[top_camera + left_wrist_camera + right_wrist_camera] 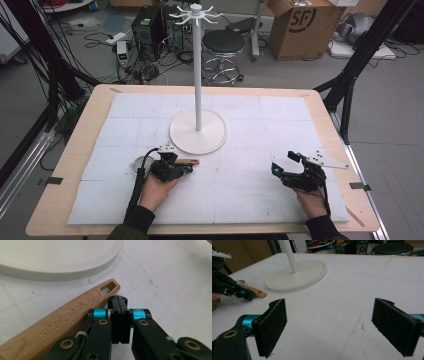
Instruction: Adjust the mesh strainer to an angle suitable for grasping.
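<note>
White stand (198,131) on the foam-covered table (240,197), wooden-handled kitchen tool (62,320) just beside its base, left gripper (120,305) closed empty beside the handle, right gripper (329,325) jaws wide apart, cluttered floor behind.

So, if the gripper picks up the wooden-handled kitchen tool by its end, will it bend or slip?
The wooden handle looks solid and thick, so it probably stays stiff. Its smooth surface may slip a little between the pads. It lies flat on the white mat beside the shut left gripper, so a push would likely slide or pivot it, not roll it.

Wooden-handled kitchen tool (62,317), flat on table
</note>
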